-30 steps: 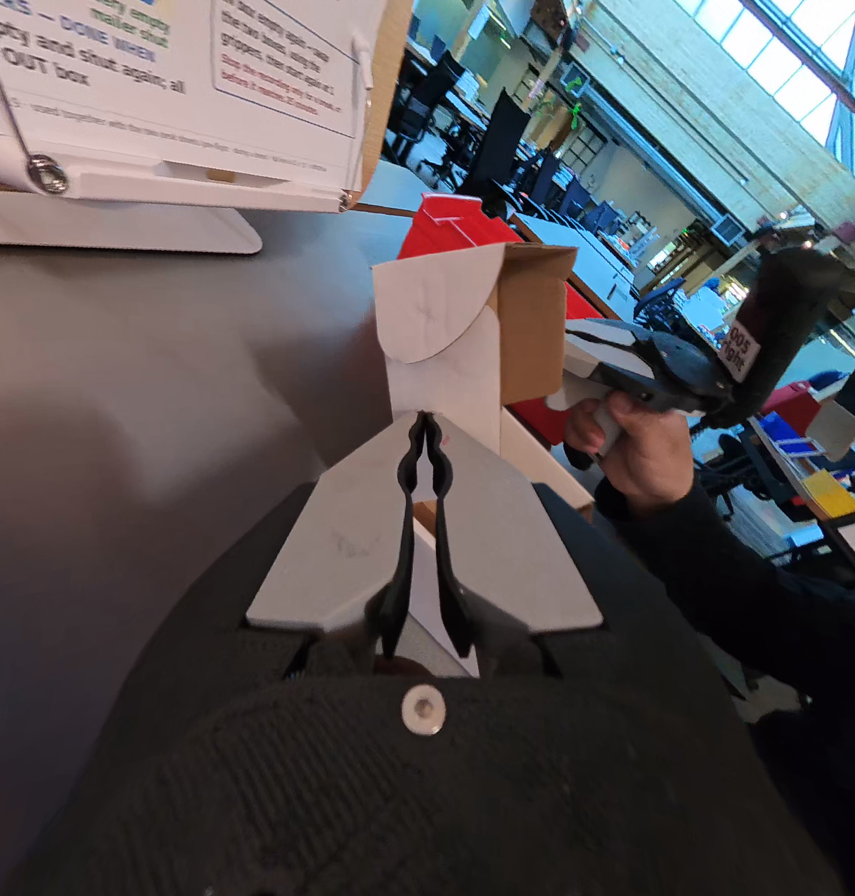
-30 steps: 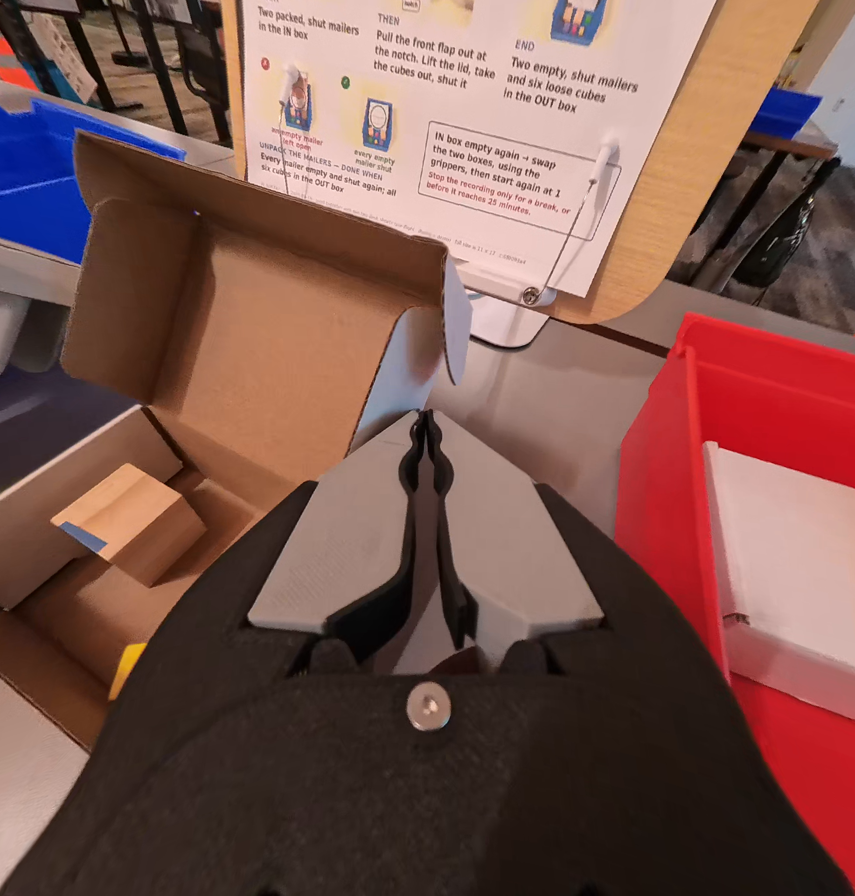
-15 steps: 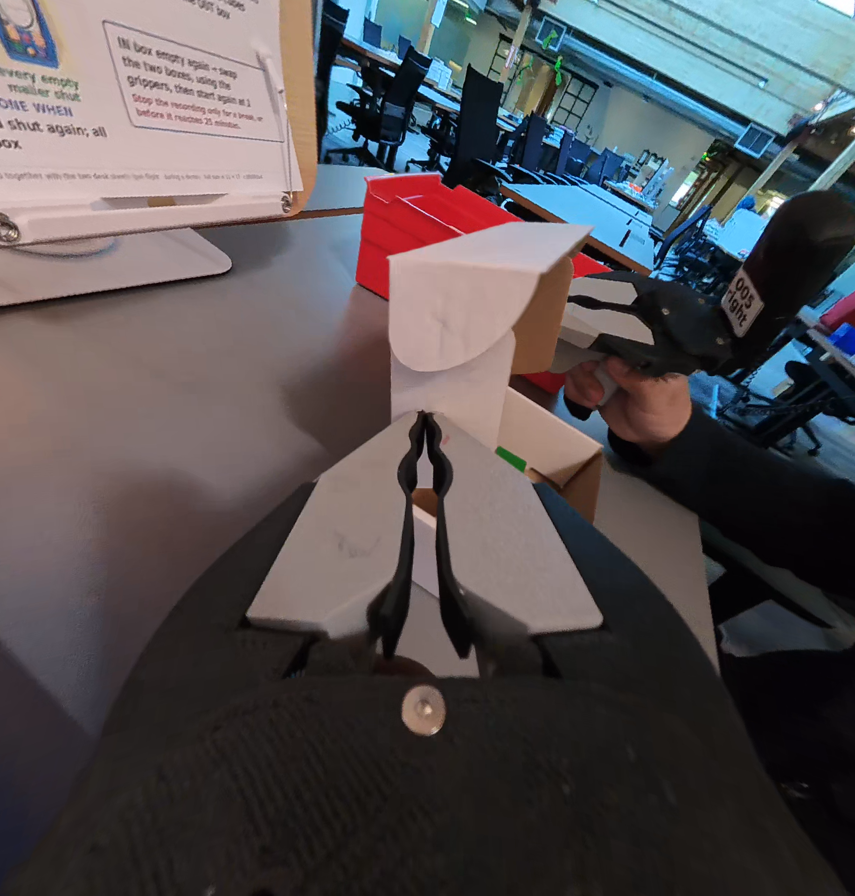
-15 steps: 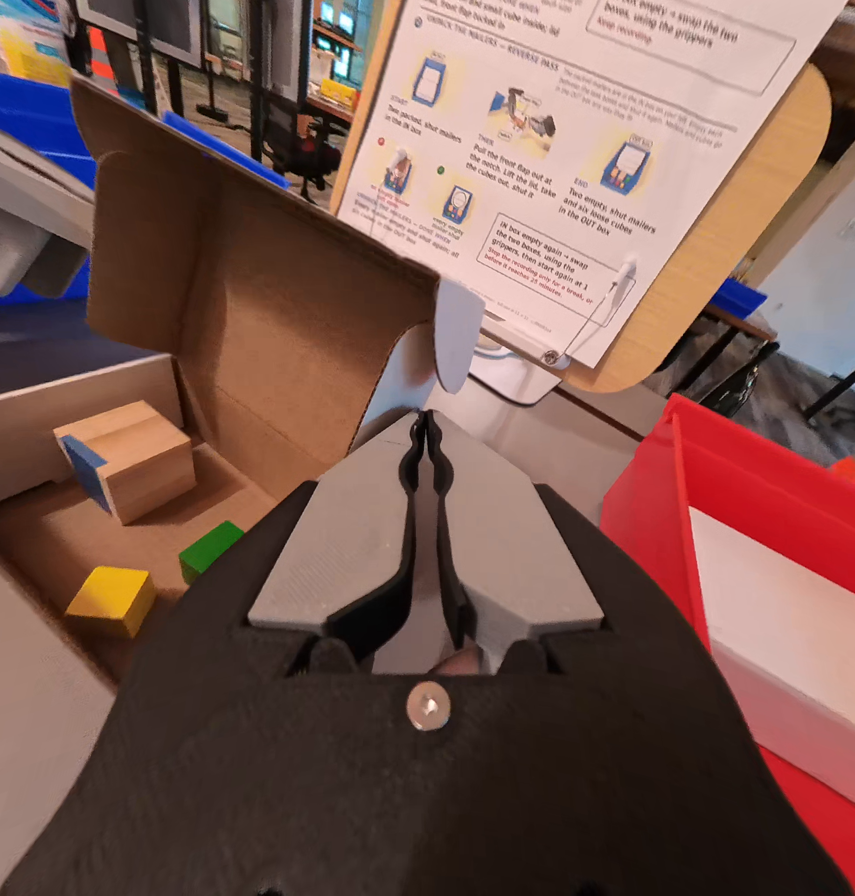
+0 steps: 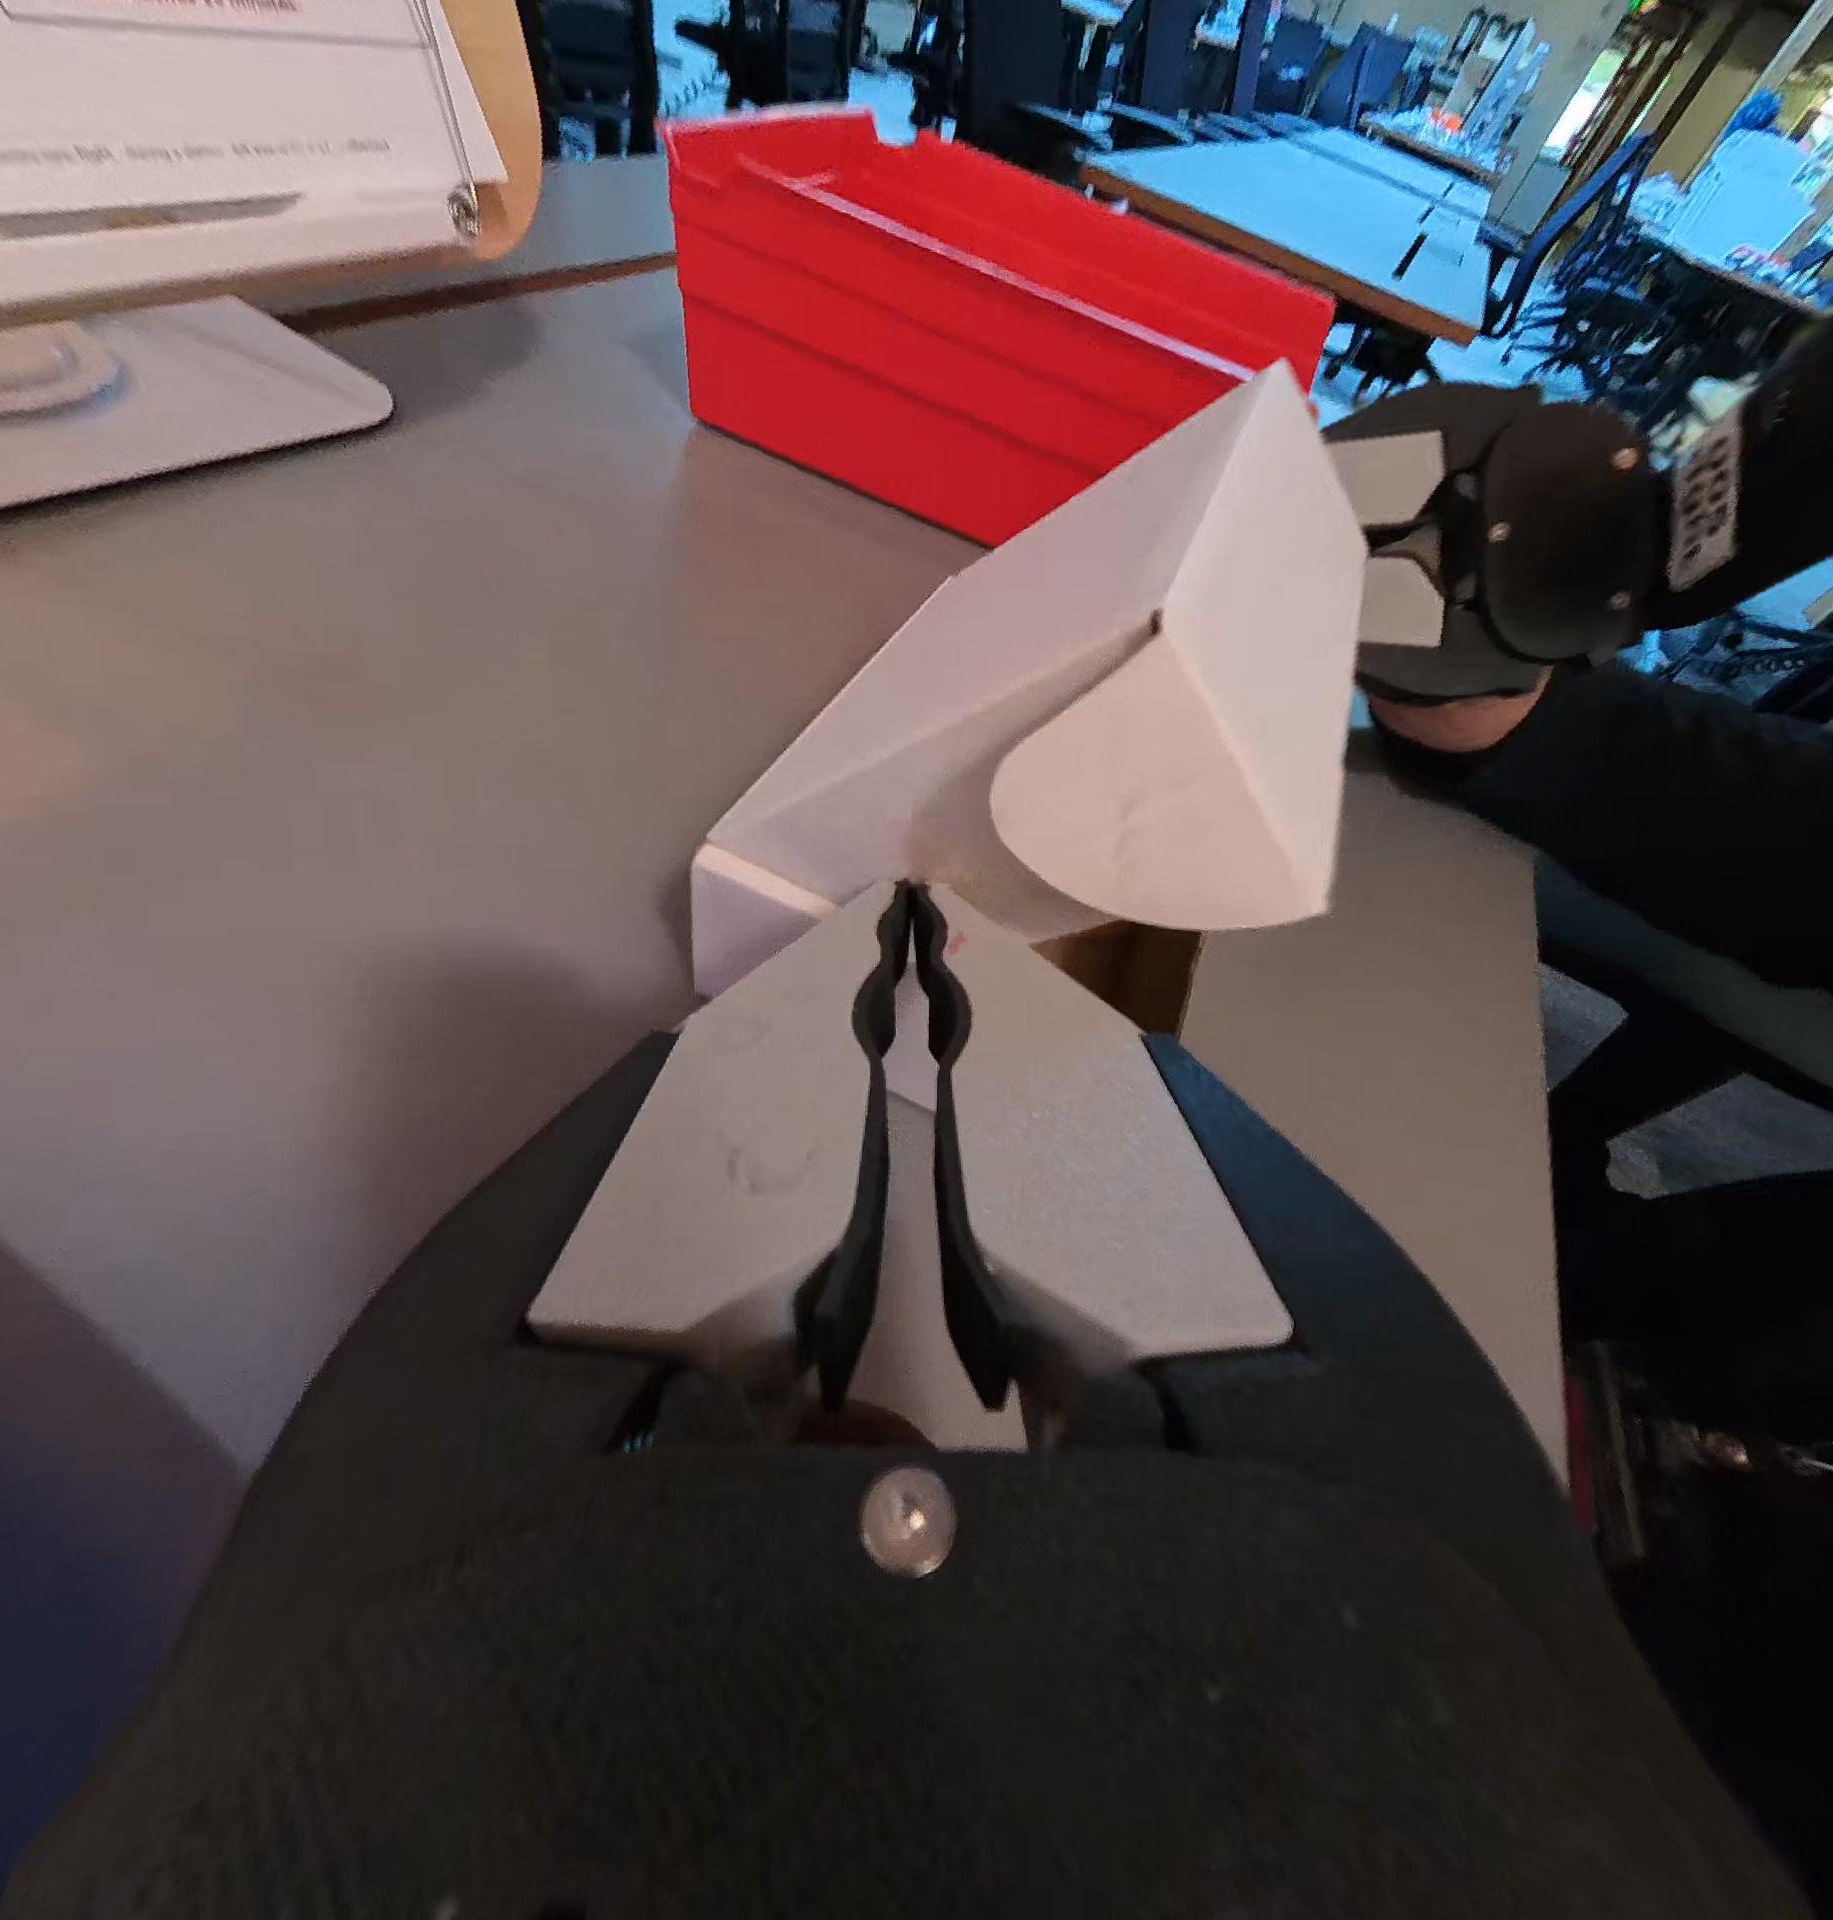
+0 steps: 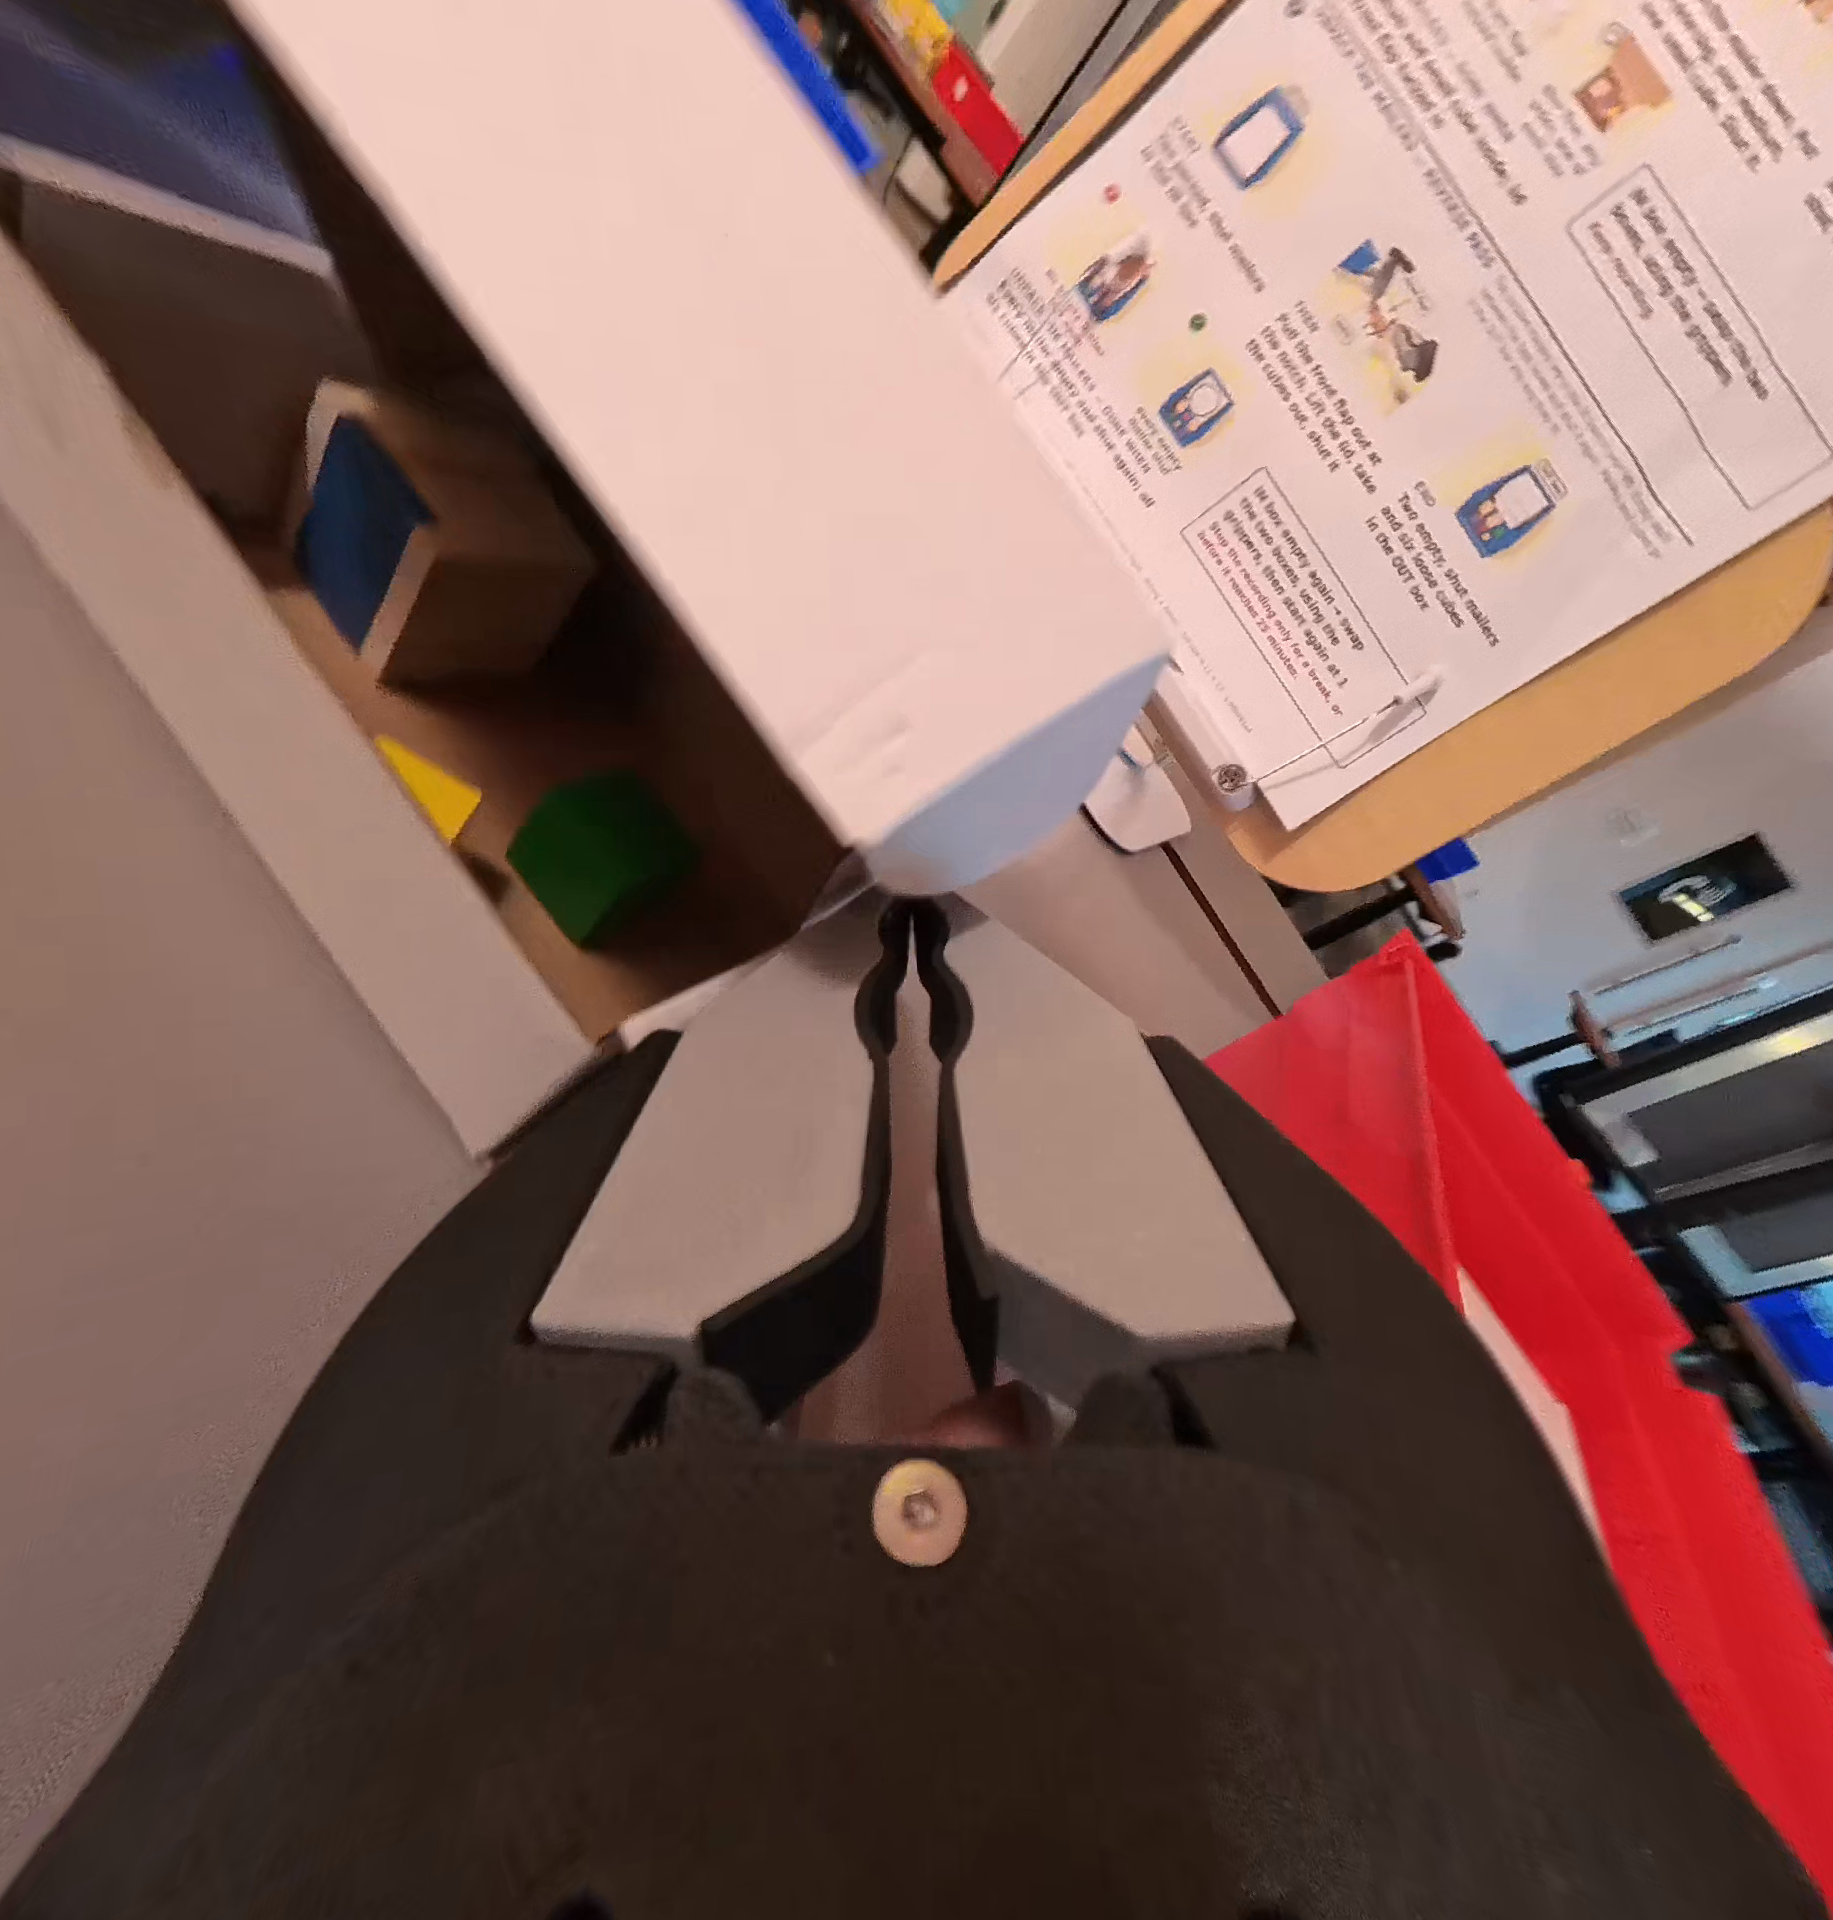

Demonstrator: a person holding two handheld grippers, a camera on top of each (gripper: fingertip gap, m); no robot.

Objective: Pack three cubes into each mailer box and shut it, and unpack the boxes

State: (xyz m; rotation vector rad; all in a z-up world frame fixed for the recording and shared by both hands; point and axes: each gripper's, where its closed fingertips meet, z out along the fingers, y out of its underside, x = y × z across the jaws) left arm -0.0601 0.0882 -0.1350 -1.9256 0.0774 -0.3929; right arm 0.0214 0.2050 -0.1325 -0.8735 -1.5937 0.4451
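Observation:
A white mailer box (image 5: 756, 914) stands open on the grey table, its lid (image 5: 1047, 665) tilted halfway down over the base. My left gripper (image 5: 912, 904) is shut on the lid's side flap, just under the rounded ear (image 5: 1151, 821). My right gripper (image 6: 914, 914) is shut on the opposite side flap below the other ear (image 6: 1005, 790); it also shows in the left wrist view (image 5: 1353, 540) at the lid's far end. Under the lid (image 6: 683, 364) lie a wooden cube with a blue face (image 6: 372, 520), a yellow cube (image 6: 429, 795) and a green cube (image 6: 600, 852).
A red bin (image 5: 943, 343) stands behind the box and holds another white mailer (image 6: 1514, 1382). An instruction board (image 6: 1411, 364) on a white stand (image 5: 164, 395) is at the back of the table. A person's dark sleeve (image 5: 1670, 831) reaches in from the right. One gripper's finger ends stand about 15 centimetres off the other's. My left tips are about 12 centimetres from the green cube (image 6: 600, 852), my right tips only 6 centimetres.
The lid has swung down from upright to about halfway over the base. Both grippers moved down and tilted with it, still gripping its side flaps.

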